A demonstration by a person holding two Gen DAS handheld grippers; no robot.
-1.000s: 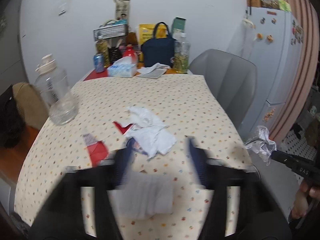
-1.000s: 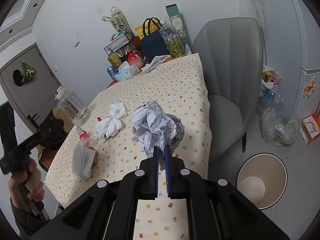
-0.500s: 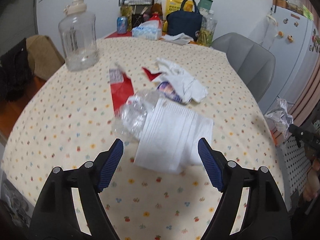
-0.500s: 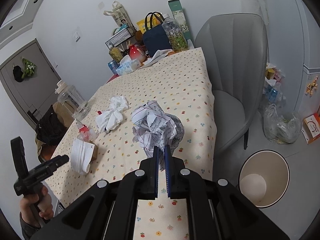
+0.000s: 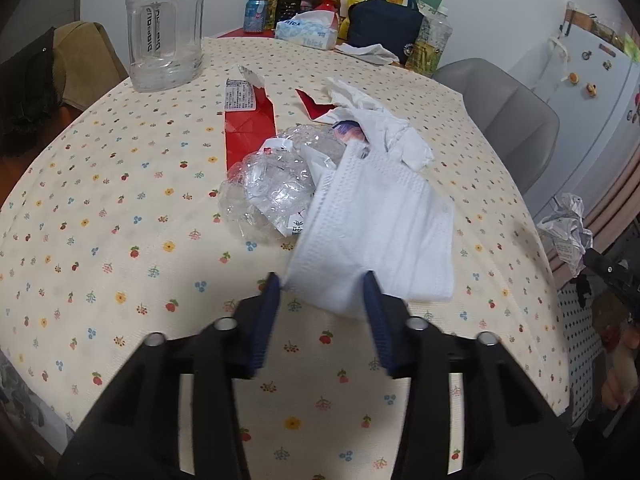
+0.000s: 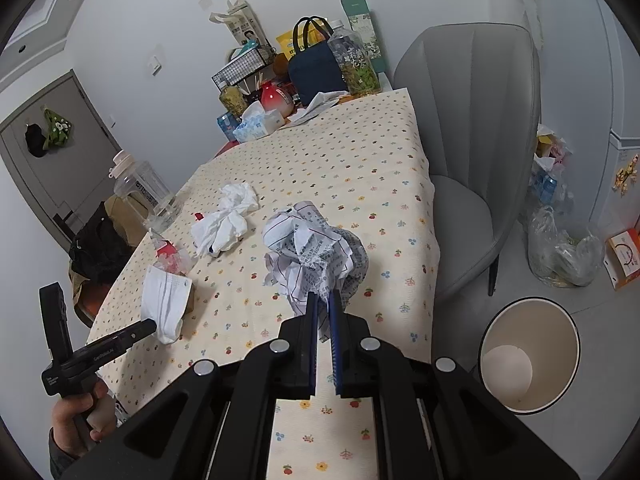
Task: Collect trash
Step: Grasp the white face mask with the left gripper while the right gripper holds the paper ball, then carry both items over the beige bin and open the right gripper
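Note:
A white face mask (image 5: 380, 232) lies on the flowered tablecloth (image 5: 120, 240), partly over a crushed clear plastic bottle (image 5: 268, 192). My left gripper (image 5: 320, 280) is low over the table with its jaws closing; the mask's near edge lies between the blurred fingers, uncrumpled. In the right wrist view the same mask (image 6: 162, 300) is at the left gripper's tip. My right gripper (image 6: 324, 300) is shut on a crumpled printed paper ball (image 6: 312, 248), held off the table's right side. A crumpled white tissue (image 5: 380, 120) and a red wrapper (image 5: 248, 128) lie behind the mask.
A round bin (image 6: 528, 356) stands on the floor right of the table, below the right gripper. A grey chair (image 6: 472, 120) is at the table's right side. A big clear jug (image 5: 164, 28) stands far left; a tissue box, bags and bottles crowd the far end.
The left gripper came down and forward to the mask, and its jaws narrowed around the mask's near edge. The right gripper stayed put with the paper ball.

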